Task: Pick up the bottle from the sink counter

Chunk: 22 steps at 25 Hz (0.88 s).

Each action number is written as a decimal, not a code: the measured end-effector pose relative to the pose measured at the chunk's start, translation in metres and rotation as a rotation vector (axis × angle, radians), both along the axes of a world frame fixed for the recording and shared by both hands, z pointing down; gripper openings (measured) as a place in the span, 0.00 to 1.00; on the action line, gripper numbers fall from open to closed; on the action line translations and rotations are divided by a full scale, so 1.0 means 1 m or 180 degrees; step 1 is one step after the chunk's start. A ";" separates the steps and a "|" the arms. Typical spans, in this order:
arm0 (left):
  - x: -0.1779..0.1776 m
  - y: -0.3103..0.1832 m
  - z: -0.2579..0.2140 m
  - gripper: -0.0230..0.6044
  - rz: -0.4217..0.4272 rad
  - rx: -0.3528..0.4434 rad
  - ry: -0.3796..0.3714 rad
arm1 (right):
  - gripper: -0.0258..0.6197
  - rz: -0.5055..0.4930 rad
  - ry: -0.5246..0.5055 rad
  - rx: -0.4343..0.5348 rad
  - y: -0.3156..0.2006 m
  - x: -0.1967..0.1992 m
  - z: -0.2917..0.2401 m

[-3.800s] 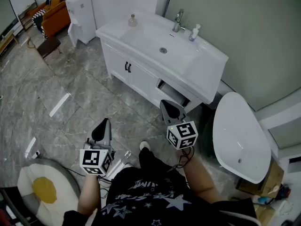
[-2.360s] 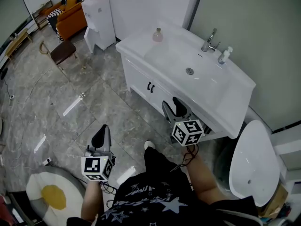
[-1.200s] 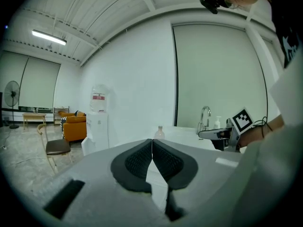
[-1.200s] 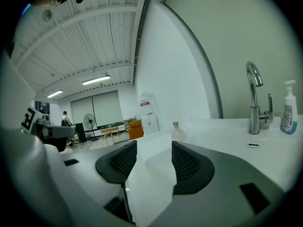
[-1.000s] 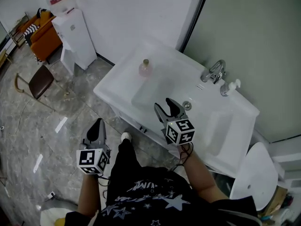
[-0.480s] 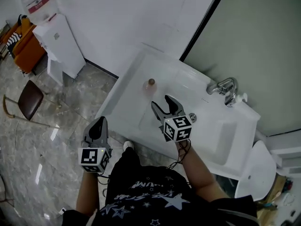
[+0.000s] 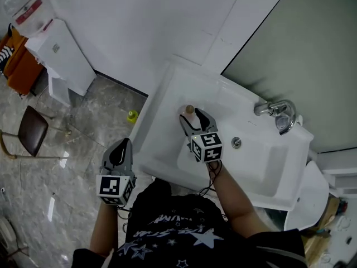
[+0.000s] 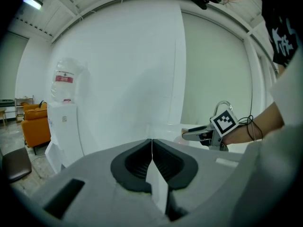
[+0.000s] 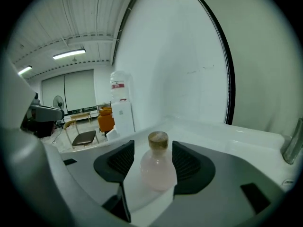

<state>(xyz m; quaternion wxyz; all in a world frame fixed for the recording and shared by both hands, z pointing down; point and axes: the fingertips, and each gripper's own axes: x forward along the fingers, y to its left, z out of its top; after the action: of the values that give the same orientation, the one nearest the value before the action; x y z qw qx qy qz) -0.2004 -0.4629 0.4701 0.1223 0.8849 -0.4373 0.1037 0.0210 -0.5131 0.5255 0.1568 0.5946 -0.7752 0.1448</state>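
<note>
- Bathroom corner: a white sink counter [image 7: 159, 149] with a chrome faucet [image 7: 276, 109] stands against the wall, with a white oval fixture [image 7: 312, 191] just beside it.
- The grey marble-look floor [image 7: 95, 121] runs out to a water dispenser [image 7: 58, 52], a brown chair [image 7: 30, 132] and an orange sofa [image 7: 11, 60].
- Strip lights [image 9: 68, 54] on a ribbed ceiling show a larger open room beyond.

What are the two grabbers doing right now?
Left gripper: closed, empty.
Right gripper: jaws closing, bottle between them, not gripped yet.
</note>
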 end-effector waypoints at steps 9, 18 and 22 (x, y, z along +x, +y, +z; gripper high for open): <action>-0.009 -0.020 0.021 0.07 0.0070 -0.0146 -0.0002 | 0.30 0.0258 0.0138 0.0076 -0.027 0.004 0.013; 0.000 -0.018 0.029 0.07 0.0171 -0.0142 0.0009 | 0.26 0.0180 0.0317 0.0064 -0.033 0.000 0.011; 0.000 -0.012 0.025 0.07 0.0134 -0.0140 0.0008 | 0.26 0.0115 0.0254 0.0129 -0.026 -0.003 -0.001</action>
<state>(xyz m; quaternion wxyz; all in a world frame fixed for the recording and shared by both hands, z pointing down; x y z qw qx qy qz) -0.2004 -0.4746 0.4950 0.1401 0.8911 -0.4161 0.1148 0.0176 -0.5387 0.5242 0.1729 0.6168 -0.7602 0.1081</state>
